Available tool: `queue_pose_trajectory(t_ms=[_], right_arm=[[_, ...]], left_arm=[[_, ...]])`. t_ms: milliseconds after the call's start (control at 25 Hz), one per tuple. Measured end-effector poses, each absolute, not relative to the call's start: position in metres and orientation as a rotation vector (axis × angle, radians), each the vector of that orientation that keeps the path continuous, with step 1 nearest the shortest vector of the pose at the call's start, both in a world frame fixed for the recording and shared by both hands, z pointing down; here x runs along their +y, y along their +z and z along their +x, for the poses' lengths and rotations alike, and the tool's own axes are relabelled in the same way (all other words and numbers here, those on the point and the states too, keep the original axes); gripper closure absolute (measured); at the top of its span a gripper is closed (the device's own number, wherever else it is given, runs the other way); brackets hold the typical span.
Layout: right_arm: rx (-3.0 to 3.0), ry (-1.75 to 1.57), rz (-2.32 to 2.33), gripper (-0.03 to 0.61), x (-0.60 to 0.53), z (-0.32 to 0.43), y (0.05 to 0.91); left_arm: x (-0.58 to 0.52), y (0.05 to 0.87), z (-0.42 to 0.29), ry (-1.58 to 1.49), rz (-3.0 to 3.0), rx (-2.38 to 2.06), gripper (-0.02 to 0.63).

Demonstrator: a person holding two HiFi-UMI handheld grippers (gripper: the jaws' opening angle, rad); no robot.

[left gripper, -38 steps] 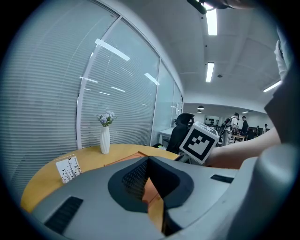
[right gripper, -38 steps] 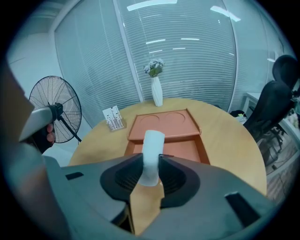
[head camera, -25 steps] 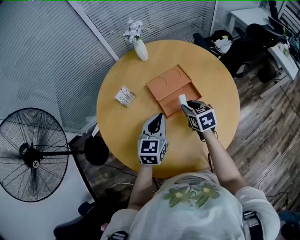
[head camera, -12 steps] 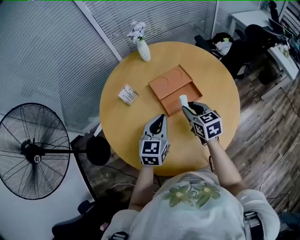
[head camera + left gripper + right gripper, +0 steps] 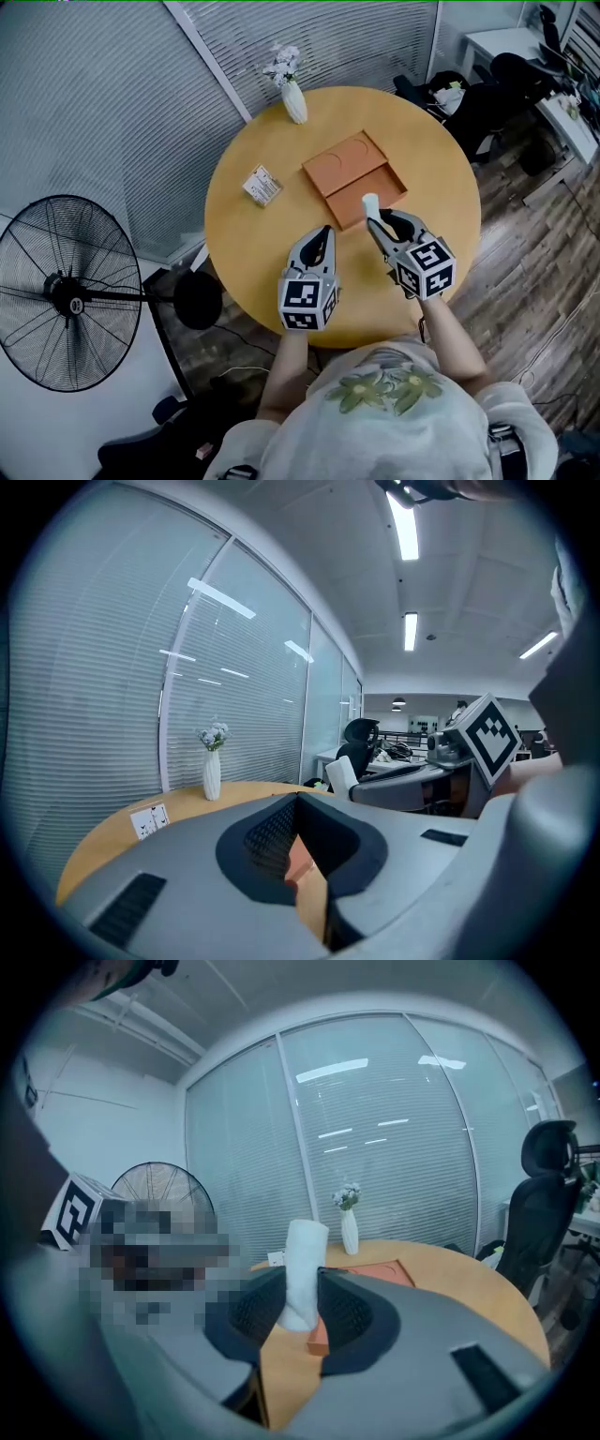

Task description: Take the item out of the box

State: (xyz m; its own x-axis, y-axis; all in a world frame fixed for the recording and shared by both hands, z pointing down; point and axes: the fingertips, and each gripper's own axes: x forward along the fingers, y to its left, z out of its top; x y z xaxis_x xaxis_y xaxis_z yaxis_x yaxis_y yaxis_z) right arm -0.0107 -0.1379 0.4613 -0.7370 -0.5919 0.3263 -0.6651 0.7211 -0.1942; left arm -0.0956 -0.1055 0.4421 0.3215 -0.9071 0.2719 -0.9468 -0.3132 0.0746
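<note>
An open orange box (image 5: 354, 176) lies flat at the middle of the round wooden table (image 5: 431, 159). My right gripper (image 5: 374, 216) is shut on a white cylindrical item (image 5: 370, 202) and holds it upright just above the box's near edge. In the right gripper view the white item (image 5: 303, 1269) stands between the pads (image 5: 339, 1314), with the box (image 5: 367, 1272) behind it. My left gripper (image 5: 322, 240) hovers over the table to the left of the box, its jaws together and empty. In the left gripper view a strip of the orange box (image 5: 302, 866) shows past the closed tips.
A white vase with flowers (image 5: 294, 101) stands at the table's far edge. A small printed card (image 5: 262, 185) lies left of the box. A standing fan (image 5: 58, 292) is on the floor at the left, with office chairs (image 5: 487, 89) and desks at the right.
My right gripper has drawn back a little toward the person, with the white item still in it. The left gripper has hardly moved.
</note>
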Motion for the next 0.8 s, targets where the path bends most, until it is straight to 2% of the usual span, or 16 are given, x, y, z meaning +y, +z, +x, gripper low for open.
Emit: queue_pose_trajectory(t_ms=[800], right_arm=[[-2.815,0.286,0.986,0.471,-0.072,0.011,0.427]], left_arm=[[-0.069,0.421,-0.07,0.19,2.407,-1.678,0.612]])
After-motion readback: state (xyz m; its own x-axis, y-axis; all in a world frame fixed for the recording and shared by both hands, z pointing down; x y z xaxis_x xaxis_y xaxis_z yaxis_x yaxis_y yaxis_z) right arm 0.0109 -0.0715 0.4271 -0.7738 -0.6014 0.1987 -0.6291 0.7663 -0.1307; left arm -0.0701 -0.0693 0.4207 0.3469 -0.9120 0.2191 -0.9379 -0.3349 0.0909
